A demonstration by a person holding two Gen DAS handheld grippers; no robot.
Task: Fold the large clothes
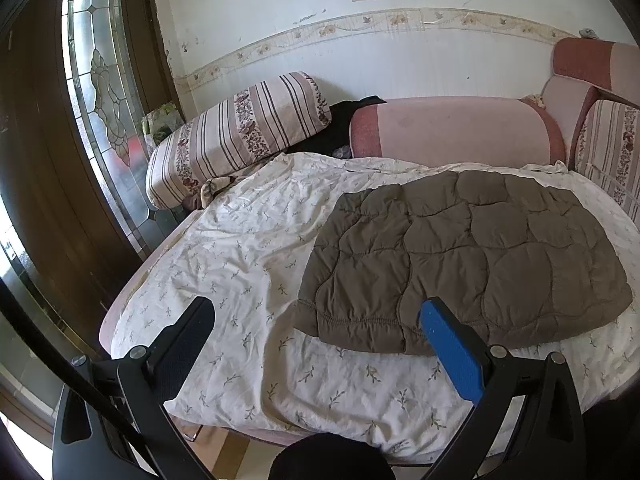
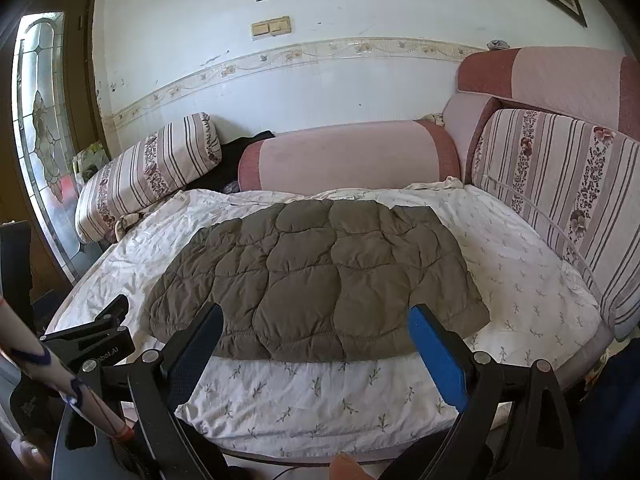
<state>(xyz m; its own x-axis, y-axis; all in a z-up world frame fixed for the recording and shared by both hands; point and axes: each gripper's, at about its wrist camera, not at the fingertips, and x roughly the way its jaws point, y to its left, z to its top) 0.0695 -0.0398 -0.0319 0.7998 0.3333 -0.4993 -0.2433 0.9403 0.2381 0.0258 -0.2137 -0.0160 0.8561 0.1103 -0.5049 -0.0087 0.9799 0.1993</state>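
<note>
Our left gripper (image 1: 316, 322) and right gripper (image 2: 316, 328), jaws spread, hover near the jacket (image 2: 316, 280) on the bed (image 2: 280, 396). We risk pinching the sheet (image 1: 240, 248) along with its padded hem.

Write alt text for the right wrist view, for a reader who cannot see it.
A brown quilted jacket lies flat on a white floral sheet covering a sofa. The open right gripper hangs over its near edge, holding nothing. Cushions line the back.
</note>
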